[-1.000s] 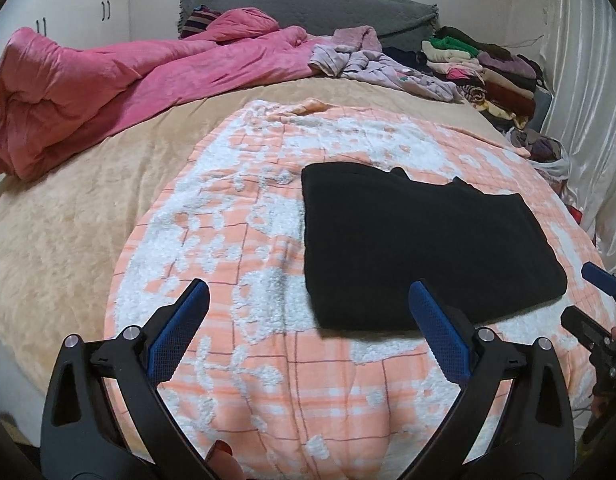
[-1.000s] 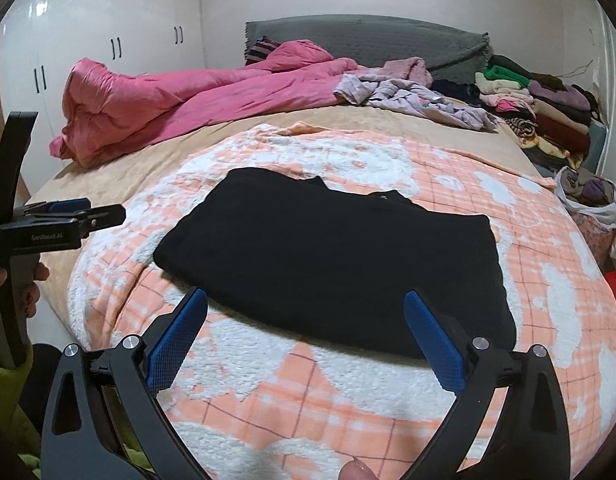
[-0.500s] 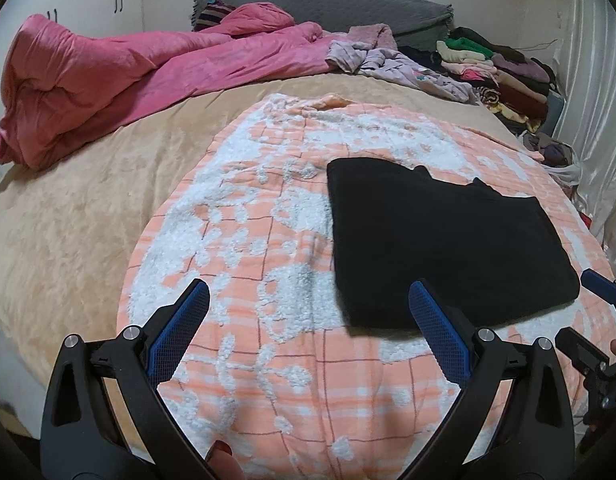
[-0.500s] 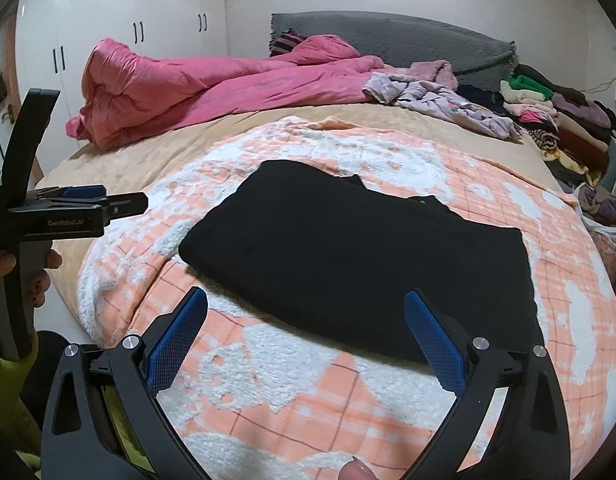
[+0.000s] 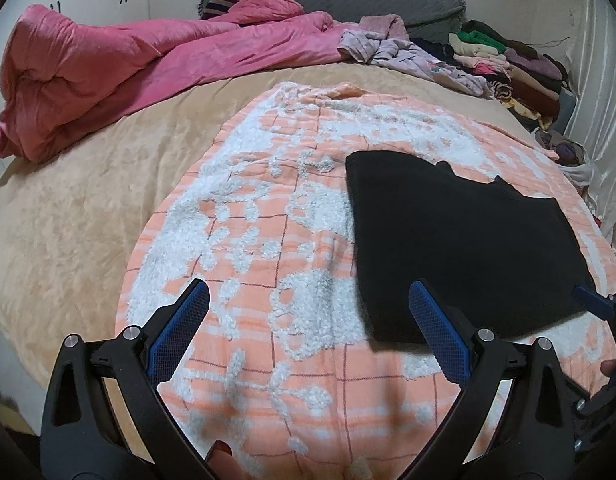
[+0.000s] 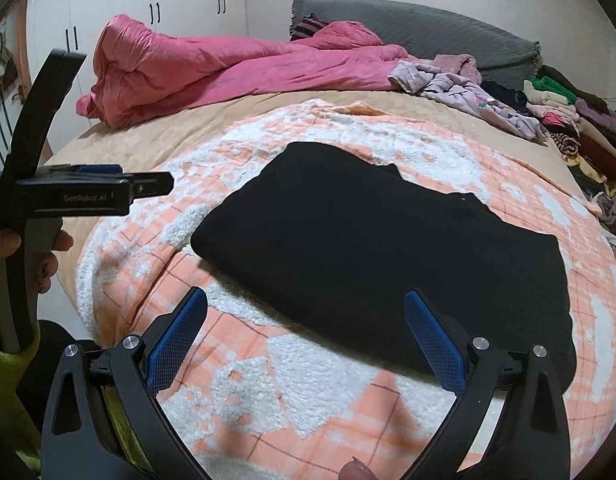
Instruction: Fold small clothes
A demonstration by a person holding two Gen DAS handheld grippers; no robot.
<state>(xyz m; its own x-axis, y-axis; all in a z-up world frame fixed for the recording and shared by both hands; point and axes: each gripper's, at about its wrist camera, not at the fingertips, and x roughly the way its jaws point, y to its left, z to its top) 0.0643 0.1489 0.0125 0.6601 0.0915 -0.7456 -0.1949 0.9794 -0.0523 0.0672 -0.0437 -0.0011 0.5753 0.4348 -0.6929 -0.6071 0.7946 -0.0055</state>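
Note:
A black garment [image 5: 463,240] [image 6: 387,268] lies folded into a flat rectangle on the orange-and-white checked blanket [image 5: 268,240] [image 6: 327,380]. My left gripper [image 5: 308,328] hovers open over the blanket, just left of the garment's near-left corner, with nothing between its blue pads. My right gripper [image 6: 306,340] is open too, above the garment's near edge, holding nothing. The right wrist view shows the left gripper [image 6: 108,184] from the side at the left. The right gripper's blue tip [image 5: 595,304] peeks in at the right edge of the left wrist view.
A crumpled pink duvet [image 5: 128,68] lies at the back left of the beige bed [image 5: 68,220]. Loose lilac clothes [image 5: 407,56] and a stack of folded clothes [image 5: 507,64] sit at the back right. White wardrobe doors [image 6: 148,12] stand behind.
Both grippers have drifted left, so the black garment sits further right in both views. The garment itself has not moved; both grippers stay open.

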